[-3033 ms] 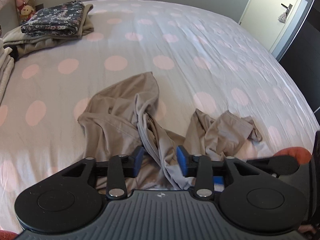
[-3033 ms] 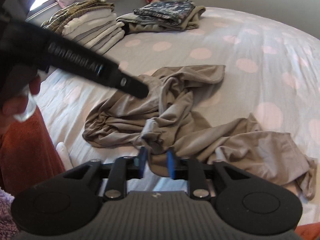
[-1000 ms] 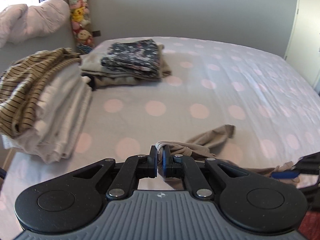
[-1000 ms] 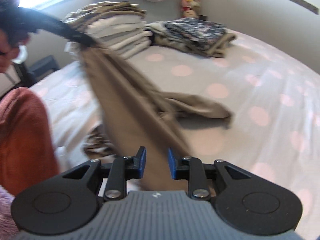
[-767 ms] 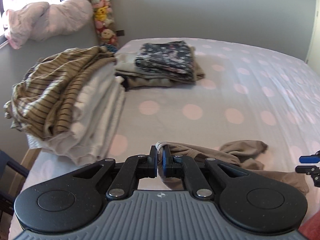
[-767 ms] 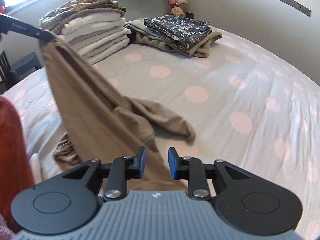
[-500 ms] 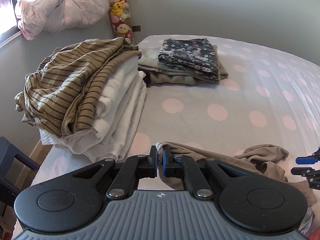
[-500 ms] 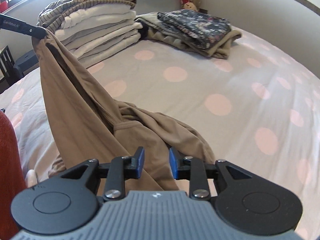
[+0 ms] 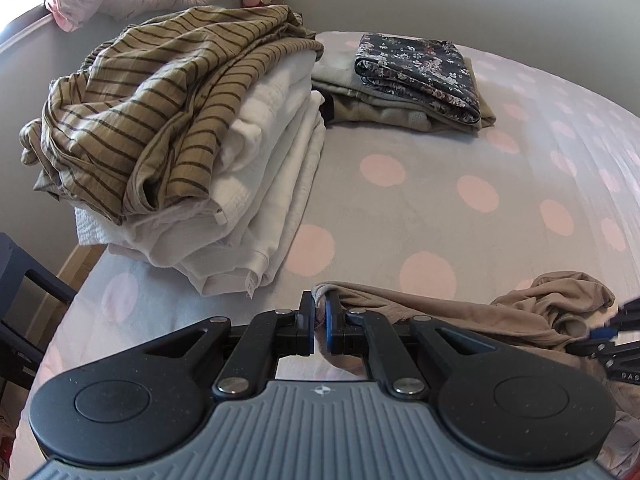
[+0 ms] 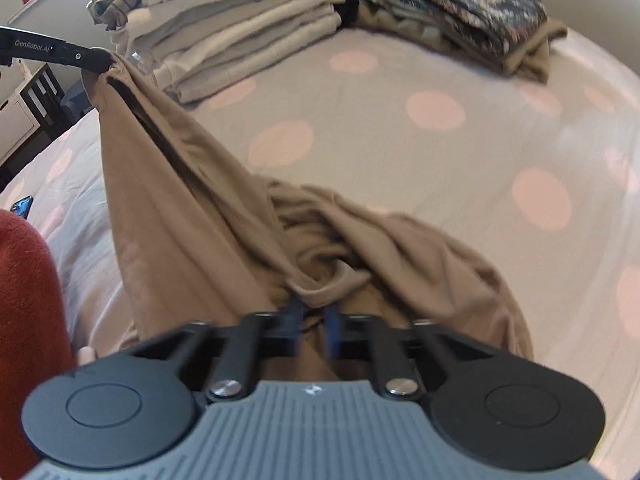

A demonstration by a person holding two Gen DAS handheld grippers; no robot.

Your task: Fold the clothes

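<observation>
Now, left gripper [image 9: 319,325]: clamped on a corner of the tan garment [image 10: 192,216], lifted off the bed [image 9: 440,168].
Right gripper [image 10: 311,330]: jaws closing, a garment fold between them.
Garment: stretched between grippers, bulk bunched on bed.
Behind: striped-topped stack [image 9: 192,120]; floral pile [image 9: 416,68].
</observation>
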